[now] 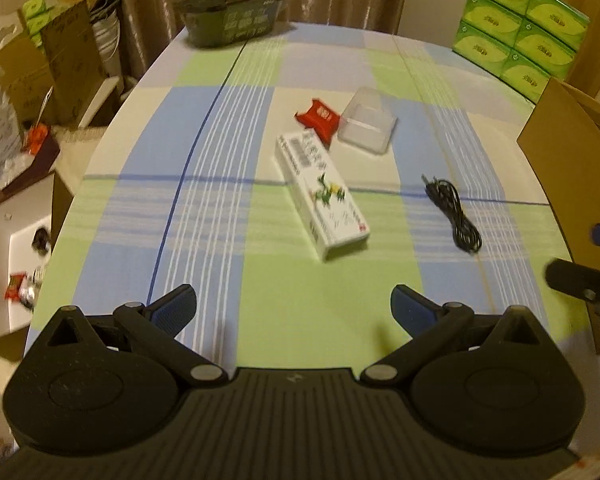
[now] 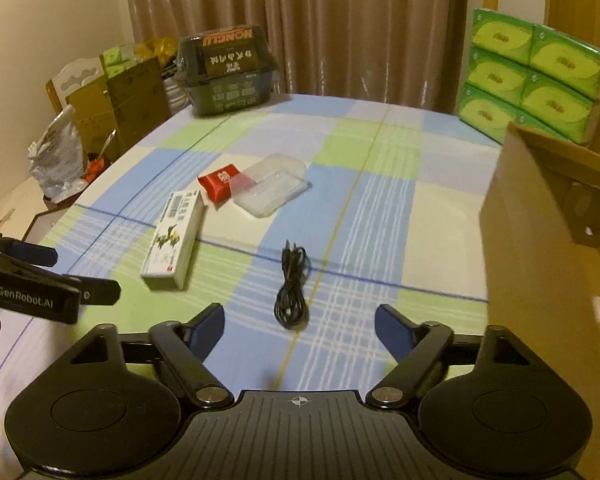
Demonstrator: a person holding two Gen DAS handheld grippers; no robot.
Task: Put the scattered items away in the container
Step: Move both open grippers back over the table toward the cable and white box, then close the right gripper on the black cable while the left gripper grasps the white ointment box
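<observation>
Four small things lie on the worktop (image 2: pixel 380 208), which has a checked cloth in blue, green and white. A bundled black cable (image 2: pixel 293 288) lies nearest, right in front of the right gripper (image 2: pixel 299 332). That gripper's two fingers stand apart with nothing between them, and the cable sits just ahead of the gap, so it looks like the easiest thing to pick up first. A long white box (image 2: pixel 173 242) lies to the left of the cable. Farther away, a small red packet (image 2: pixel 220 181) touches a clear plastic case (image 2: pixel 271 188). The cardboard box (image 2: pixel 540 248) stands open at the right edge of the worktop. It is probably the container, close by so each thing only needs a short trip. The left gripper (image 1: pixel 294 308) hangs over the near part of the cloth. Its fingers are also wide apart and hold nothing. From its camera the white box is straight ahead, so this gripper may be meant for that one. All four things are out on the cloth, so the tidying has hardly started. The thin, floppy cable may slip, so the fingers should close on the thick middle of the bundle.
</observation>
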